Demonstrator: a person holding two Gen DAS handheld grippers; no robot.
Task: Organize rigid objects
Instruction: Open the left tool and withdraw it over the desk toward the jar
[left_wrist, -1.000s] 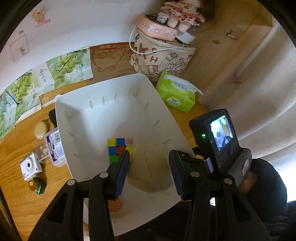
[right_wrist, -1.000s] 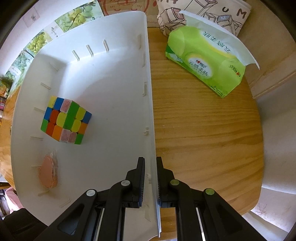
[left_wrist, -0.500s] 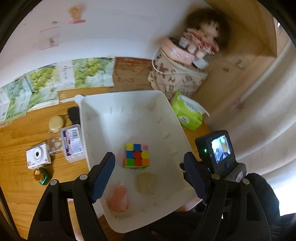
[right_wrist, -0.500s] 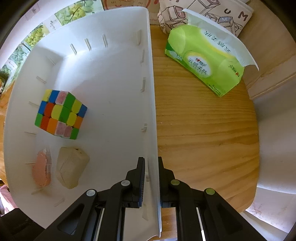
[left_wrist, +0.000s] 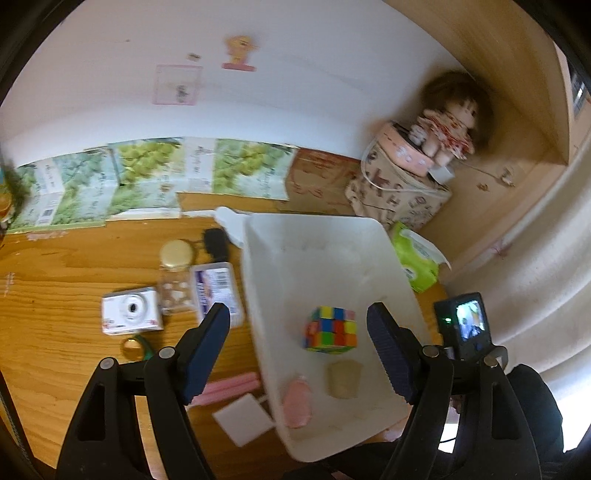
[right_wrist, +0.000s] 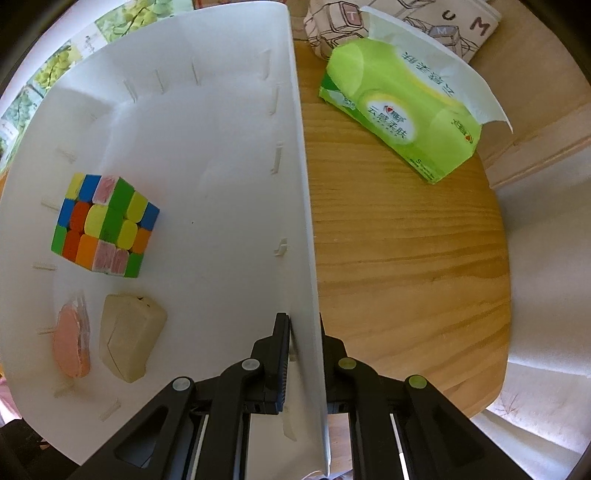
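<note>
A white plastic bin (left_wrist: 280, 266) (right_wrist: 207, 122) sits on the wooden table and holds a colourful puzzle cube (left_wrist: 331, 329) (right_wrist: 105, 225), a beige block (left_wrist: 344, 379) (right_wrist: 127, 341) and a pink object (left_wrist: 297, 404) (right_wrist: 70, 343). My left gripper (left_wrist: 297, 350) is open and empty, held high above the bin's left side. My right gripper (right_wrist: 303, 328) is shut on the bin's right wall near its front corner.
Left of the bin lie a white camera (left_wrist: 131, 310), a clear jar with a gold lid (left_wrist: 176, 275), a small labelled box (left_wrist: 216, 290), a green ring (left_wrist: 135, 347), a pink strip (left_wrist: 229, 387) and a white pad (left_wrist: 243, 419). A green tissue pack (right_wrist: 399, 110) lies right of it.
My left gripper let go of the beige block, which now lies in the bin, opened wide and rose up and to the left. My right gripper kept its hold on the bin wall.
</note>
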